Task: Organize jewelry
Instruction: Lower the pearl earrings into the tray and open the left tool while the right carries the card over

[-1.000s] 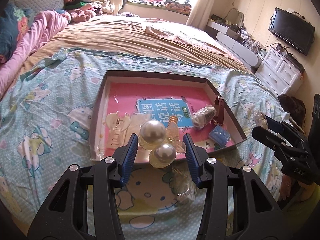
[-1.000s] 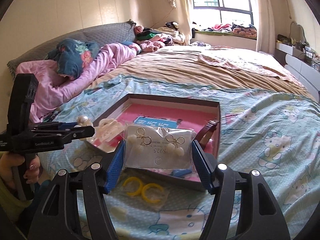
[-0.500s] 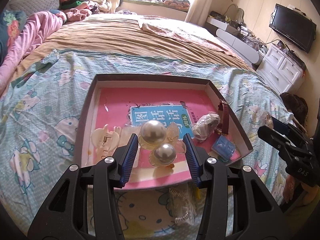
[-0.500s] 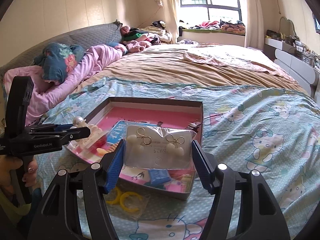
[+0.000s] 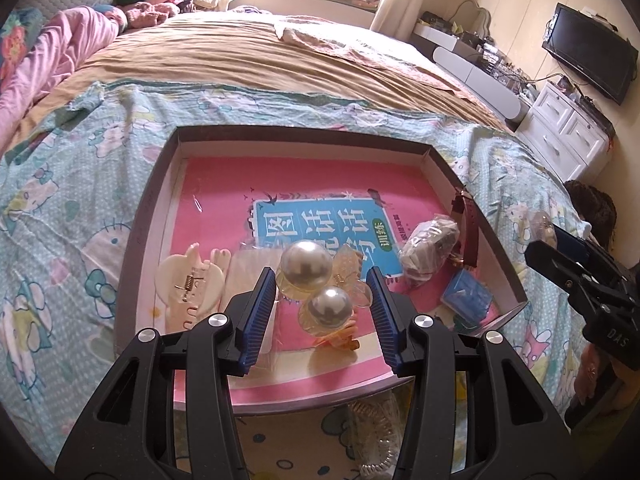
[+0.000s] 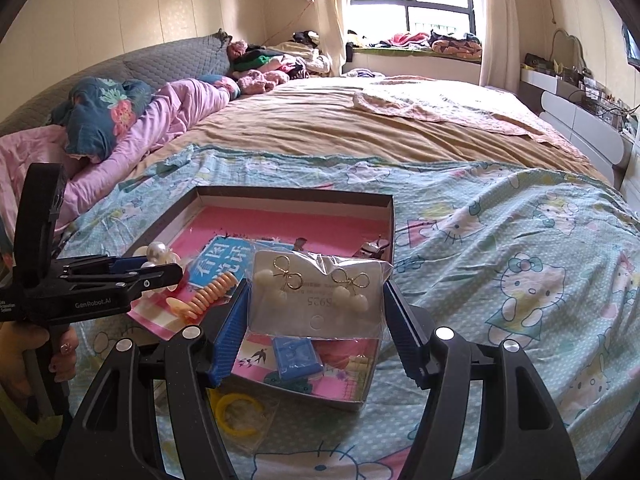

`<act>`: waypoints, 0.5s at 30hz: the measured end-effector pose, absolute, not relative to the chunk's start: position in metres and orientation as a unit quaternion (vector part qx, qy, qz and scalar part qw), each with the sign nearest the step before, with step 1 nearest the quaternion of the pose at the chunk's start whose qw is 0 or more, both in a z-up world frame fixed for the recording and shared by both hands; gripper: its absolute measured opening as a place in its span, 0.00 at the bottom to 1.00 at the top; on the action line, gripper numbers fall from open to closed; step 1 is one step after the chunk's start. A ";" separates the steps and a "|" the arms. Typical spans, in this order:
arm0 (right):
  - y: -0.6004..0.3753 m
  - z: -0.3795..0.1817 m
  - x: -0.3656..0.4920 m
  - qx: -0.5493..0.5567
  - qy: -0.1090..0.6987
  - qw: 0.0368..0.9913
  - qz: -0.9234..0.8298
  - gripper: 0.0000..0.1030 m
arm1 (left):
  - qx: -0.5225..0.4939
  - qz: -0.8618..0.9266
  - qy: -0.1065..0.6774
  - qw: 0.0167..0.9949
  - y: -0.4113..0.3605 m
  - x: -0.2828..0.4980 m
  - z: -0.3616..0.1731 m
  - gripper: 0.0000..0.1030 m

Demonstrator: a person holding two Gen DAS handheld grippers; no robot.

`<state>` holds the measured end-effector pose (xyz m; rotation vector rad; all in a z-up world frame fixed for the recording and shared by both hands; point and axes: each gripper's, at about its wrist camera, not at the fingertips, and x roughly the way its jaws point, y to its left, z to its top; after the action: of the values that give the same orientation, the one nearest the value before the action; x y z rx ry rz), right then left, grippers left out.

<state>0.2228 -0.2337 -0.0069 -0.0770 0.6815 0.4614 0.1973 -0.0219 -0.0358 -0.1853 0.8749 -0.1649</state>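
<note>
A shallow dark-rimmed box (image 5: 156, 200) with a pink printed floor lies on the bed; it also shows in the right wrist view (image 6: 390, 236). My left gripper (image 5: 322, 284) is shut on a clear hair clip with two large pearls (image 5: 306, 264), held above the box's near part. My right gripper (image 6: 316, 304) is shut on a bagged earring card (image 6: 316, 300) with two gold bow earrings, held above the box's near right corner. In the box lie a cream claw clip (image 5: 192, 280), a bagged dark item (image 5: 430, 244), a blue case (image 5: 466, 298) and an orange clip (image 6: 210, 294).
A bag with yellow rings (image 6: 236, 412) and a clear coiled item (image 5: 376, 432) lie on the Hello Kitty sheet in front of the box. Pink bedding (image 6: 132, 136) is piled at the left. White drawers (image 5: 568, 136) and a TV (image 5: 590, 60) stand right of the bed.
Both grippers have moved forward over the box with their loads, which now hang above its near part. Neither grip has changed.
</note>
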 end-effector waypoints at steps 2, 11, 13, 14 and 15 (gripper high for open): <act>-0.231 -0.012 0.226 -0.038 0.338 0.914 0.223 0.62 | -0.090 -0.080 0.427 0.896 -0.022 0.199 -0.039 0.37; -0.225 -0.029 0.238 -0.038 0.359 0.908 0.212 0.62 | -0.089 -0.076 0.428 0.896 -0.017 0.200 -0.041 0.48; -0.223 -0.030 0.238 -0.041 0.359 0.908 0.210 0.62 | -0.086 -0.075 0.428 0.897 -0.017 0.199 -0.041 0.48; -0.222 -0.031 0.238 -0.044 0.360 0.908 0.210 0.62 | -0.087 -0.074 0.428 0.897 -0.016 0.199 -0.041 0.48; -0.221 -0.031 0.238 -0.046 0.360 0.908 0.210 0.62 | -0.088 -0.074 0.428 0.896 -0.016 0.198 -0.040 0.48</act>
<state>0.2382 -0.2207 -0.0313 -0.0953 0.7423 0.4329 0.1983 -0.0161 -0.0404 -0.1815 0.8868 -0.1527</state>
